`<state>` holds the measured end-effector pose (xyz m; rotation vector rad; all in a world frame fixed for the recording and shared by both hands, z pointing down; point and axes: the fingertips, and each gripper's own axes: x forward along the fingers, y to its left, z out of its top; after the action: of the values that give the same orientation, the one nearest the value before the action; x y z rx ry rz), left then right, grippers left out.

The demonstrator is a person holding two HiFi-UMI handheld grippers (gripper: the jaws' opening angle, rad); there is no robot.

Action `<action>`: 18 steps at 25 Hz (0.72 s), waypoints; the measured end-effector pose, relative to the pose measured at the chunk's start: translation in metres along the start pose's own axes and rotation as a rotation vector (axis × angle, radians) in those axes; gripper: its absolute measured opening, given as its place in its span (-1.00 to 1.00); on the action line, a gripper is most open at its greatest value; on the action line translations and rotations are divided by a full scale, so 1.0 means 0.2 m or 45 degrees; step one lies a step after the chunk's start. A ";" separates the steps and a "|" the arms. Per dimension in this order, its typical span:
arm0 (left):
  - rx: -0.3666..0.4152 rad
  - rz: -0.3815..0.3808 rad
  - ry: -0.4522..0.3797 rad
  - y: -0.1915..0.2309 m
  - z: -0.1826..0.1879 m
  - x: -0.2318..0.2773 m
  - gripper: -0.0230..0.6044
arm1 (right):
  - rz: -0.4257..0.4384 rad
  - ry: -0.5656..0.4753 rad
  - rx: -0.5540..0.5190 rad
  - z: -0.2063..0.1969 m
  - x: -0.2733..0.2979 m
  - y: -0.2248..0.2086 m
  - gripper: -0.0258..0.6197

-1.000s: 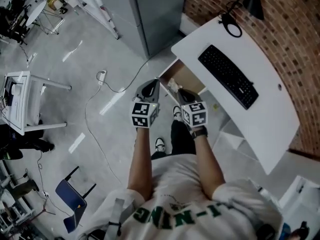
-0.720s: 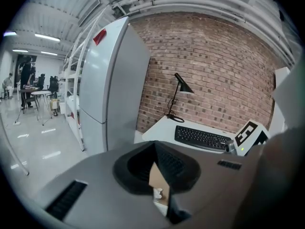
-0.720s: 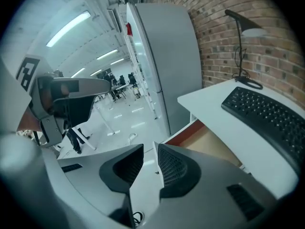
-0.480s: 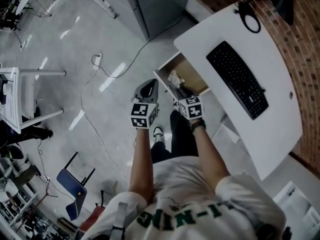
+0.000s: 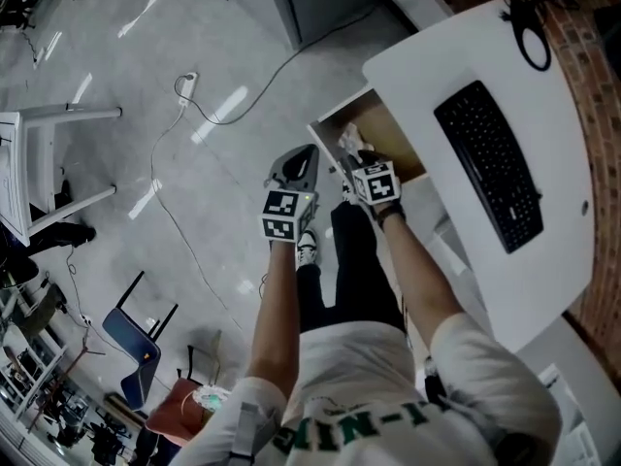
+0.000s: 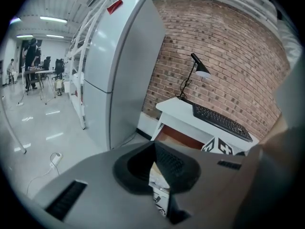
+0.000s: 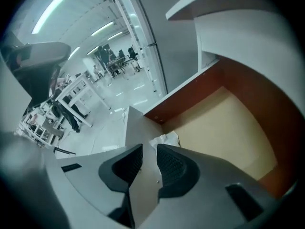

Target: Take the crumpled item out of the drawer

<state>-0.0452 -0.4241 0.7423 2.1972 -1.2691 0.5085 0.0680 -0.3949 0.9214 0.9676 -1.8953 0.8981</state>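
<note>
The wooden drawer (image 5: 393,136) stands pulled out from under the white desk (image 5: 582,134). A white crumpled item (image 5: 350,141) lies in its near front corner. My right gripper (image 5: 353,164) is at the drawer's front. In the right gripper view its jaws (image 7: 145,162) are closed on the thin front panel (image 7: 134,128), and the crumpled item (image 7: 166,140) peeks out just beyond them. My left gripper (image 5: 302,161) hangs shut and empty over the floor, left of the drawer. The left gripper view shows its jaws (image 6: 153,149) pointing toward the drawer (image 6: 177,134).
A black keyboard (image 5: 490,178) lies on the desk, and a black lamp (image 6: 199,70) stands at its far end by the brick wall. A tall grey cabinet (image 6: 119,70) stands left of the desk. A cable and power strip (image 5: 186,85) lie on the floor.
The drawer sits farther out and the crumpled item shows more fully. My right gripper has stayed at the drawer's front. The left gripper has kept its place beside it.
</note>
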 end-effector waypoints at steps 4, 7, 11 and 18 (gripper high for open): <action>-0.029 0.014 0.022 0.05 -0.08 0.05 -0.93 | 0.078 0.083 -0.037 -0.03 0.15 0.03 -0.64; -0.039 0.029 0.042 0.08 -0.13 0.05 -0.93 | 0.083 0.123 -0.094 -0.03 0.25 0.00 -0.64; -0.059 0.042 0.056 0.12 -0.18 0.04 -0.93 | 0.105 0.171 -0.103 -0.06 0.34 0.00 -0.64; -0.076 0.042 0.057 0.13 -0.21 0.02 -0.93 | 0.084 0.231 -0.144 -0.12 0.41 -0.01 -0.79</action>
<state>-0.0678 -0.4112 0.7832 2.1078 -1.2823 0.5229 0.0474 -0.3999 1.0032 0.7345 -1.8108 0.8767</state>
